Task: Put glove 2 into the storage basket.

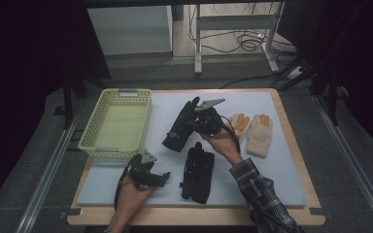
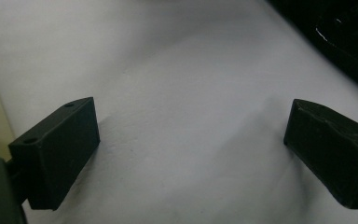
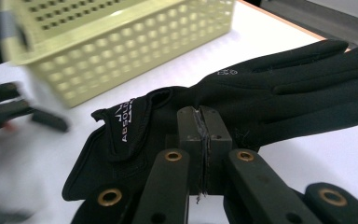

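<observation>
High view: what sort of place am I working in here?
Probably a lab recording station, not a home. A white-topped table stands between dark curtains, with loose cables on the floor behind it. Sorting props are laid out: a yellow basket and gloves.

Three cameras: one fixed overhead, one riding on each gripper.

From the high view we look forward and down over the whole white mat (image 1: 272,160), far enough back to take in floor and cables beyond the table. The left gripper view sits low and very close to the mat (image 2: 186,93), looking along its own two jaws, which stand apart. The right gripper view looks along its closed jaws, close over a black glove (image 3: 261,93) toward the yellow basket (image 3: 121,51). We share that glove (image 1: 180,125) and basket (image 1: 117,124) with the high view, and the left gripper (image 1: 161,179) appears there too.
</observation>
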A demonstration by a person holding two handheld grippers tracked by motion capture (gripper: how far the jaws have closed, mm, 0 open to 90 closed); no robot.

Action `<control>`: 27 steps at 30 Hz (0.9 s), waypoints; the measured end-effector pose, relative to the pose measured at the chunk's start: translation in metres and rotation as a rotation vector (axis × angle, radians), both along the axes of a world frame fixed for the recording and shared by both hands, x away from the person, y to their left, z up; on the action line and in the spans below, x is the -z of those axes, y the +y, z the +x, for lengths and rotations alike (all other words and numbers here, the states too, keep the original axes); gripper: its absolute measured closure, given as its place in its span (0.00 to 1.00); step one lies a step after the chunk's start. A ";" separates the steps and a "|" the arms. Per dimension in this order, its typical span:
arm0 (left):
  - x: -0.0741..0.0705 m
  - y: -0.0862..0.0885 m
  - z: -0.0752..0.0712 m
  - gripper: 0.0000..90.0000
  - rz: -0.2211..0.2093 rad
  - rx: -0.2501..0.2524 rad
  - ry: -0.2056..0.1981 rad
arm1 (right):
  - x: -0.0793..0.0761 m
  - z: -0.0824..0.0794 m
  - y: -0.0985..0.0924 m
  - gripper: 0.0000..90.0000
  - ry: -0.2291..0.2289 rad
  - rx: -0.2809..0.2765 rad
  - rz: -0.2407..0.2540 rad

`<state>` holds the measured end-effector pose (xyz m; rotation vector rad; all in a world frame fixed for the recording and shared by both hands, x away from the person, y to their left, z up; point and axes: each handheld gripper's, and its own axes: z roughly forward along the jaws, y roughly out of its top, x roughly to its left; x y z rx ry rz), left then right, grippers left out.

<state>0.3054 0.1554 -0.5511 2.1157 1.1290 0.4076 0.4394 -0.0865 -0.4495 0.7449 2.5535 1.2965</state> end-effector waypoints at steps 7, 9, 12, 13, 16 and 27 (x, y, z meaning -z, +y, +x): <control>0.000 0.000 0.000 0.04 -0.002 -0.003 -0.002 | -0.014 -0.041 -0.024 0.98 0.035 -0.101 0.041; 0.000 0.000 0.000 0.04 -0.002 -0.003 -0.002 | -0.016 -0.051 -0.031 0.98 0.057 -0.136 0.048; 0.000 0.000 0.000 0.04 -0.002 -0.003 -0.002 | -0.017 -0.066 -0.043 0.98 0.081 -0.183 0.056; 0.000 0.000 0.000 0.04 -0.004 -0.004 -0.002 | -0.016 -0.071 -0.047 0.98 0.087 -0.199 0.061; 0.000 -0.001 0.000 0.04 -0.005 -0.004 -0.001 | -0.015 -0.085 -0.059 0.98 0.101 -0.240 0.071; 0.000 0.000 0.000 0.04 -0.002 -0.004 -0.003 | 0.031 -0.088 -0.065 0.98 0.163 -0.299 -0.010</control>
